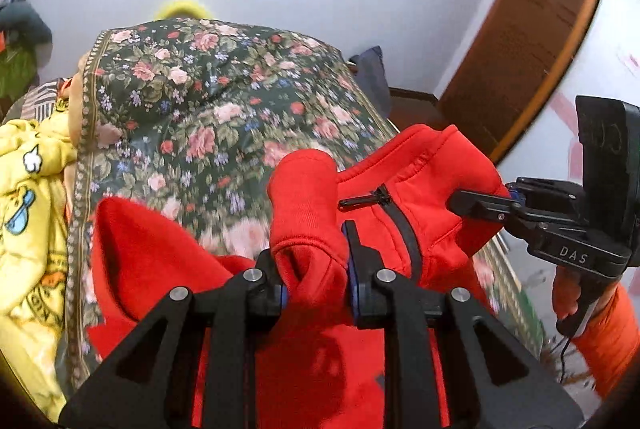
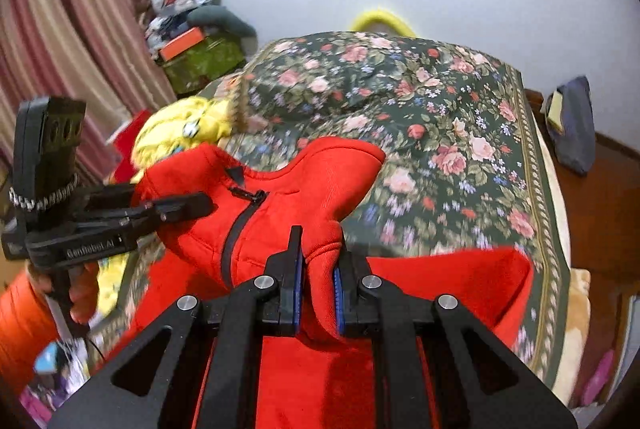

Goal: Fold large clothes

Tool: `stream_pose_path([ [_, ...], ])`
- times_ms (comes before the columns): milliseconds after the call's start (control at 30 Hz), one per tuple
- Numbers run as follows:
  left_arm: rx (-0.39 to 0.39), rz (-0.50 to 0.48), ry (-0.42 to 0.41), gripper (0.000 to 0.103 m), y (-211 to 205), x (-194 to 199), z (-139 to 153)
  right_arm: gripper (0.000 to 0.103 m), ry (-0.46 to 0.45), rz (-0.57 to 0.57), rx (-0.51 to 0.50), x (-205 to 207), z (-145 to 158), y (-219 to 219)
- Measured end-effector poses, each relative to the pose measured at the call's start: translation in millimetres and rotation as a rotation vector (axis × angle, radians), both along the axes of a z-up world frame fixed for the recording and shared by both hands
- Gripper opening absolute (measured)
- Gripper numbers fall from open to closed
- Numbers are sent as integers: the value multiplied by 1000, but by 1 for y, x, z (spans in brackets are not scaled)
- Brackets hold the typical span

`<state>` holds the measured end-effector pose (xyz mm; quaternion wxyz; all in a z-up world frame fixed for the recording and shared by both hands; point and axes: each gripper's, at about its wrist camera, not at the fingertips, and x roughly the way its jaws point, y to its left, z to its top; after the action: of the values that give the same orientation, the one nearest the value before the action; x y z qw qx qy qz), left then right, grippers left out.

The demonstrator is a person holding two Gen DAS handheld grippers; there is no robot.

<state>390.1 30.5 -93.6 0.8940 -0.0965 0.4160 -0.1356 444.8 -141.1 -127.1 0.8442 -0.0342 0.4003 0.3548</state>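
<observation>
Above the floral bedspread (image 1: pixel 208 117), the red zip-up jacket (image 1: pixel 404 185) hangs by its top edge: the left gripper (image 1: pixel 314 279) is clamped on one bunch of fleece, the right gripper (image 2: pixel 319 289) on another. To do this well, both should keep level and pull apart so the zipper (image 2: pixel 236 229) runs straight before the jacket goes down flat. The left view alone shows the wooden door (image 1: pixel 524 41); the right view alone shows striped curtains (image 2: pixel 72 41) and a cluttered corner.
</observation>
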Motion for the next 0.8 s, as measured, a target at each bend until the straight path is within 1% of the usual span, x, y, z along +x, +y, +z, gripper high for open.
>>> stream_pose_path([
  [67,-7,-5,17,24,-4,-15,-8,10,-11,11,-22,-22,-6,-2],
  [100,-10,-9,27,27,-6,-24,-14,10,-12,13,-30,-28,-9,-3],
  [133,-3,-13,32,32,-7,-30,-18,11,-14,12,-43,-39,-16,-5],
  [200,34,-19,36,36,-11,-46,-27,11,-13,9,-56,-55,-26,-9],
  [300,84,-53,57,36,-19,-70,-46,11,2,-6,-82,-74,-47,-15],
  [333,98,-62,61,36,-20,-75,-50,11,27,-10,-81,-78,-58,-17],
  [400,157,-93,72,36,-28,-90,-64,12,74,-23,-69,-83,-72,-24],
  [433,181,-101,77,36,-30,-95,-69,16,95,-29,-69,-86,-79,-27],
  [500,231,-112,93,36,-35,-107,-84,17,116,-25,-95,-95,-89,-27],
  [533,239,-112,95,36,-35,-112,-88,17,120,-18,-109,-100,-95,-27],
  [633,273,-107,98,37,-38,-129,-99,18,100,-17,-132,-119,-100,-29],
  [667,280,-107,95,38,-38,-134,-100,19,87,-18,-150,-124,-101,-29],
  [800,263,-82,76,47,-34,-155,-99,25,41,-28,-214,-142,-99,-35],
])
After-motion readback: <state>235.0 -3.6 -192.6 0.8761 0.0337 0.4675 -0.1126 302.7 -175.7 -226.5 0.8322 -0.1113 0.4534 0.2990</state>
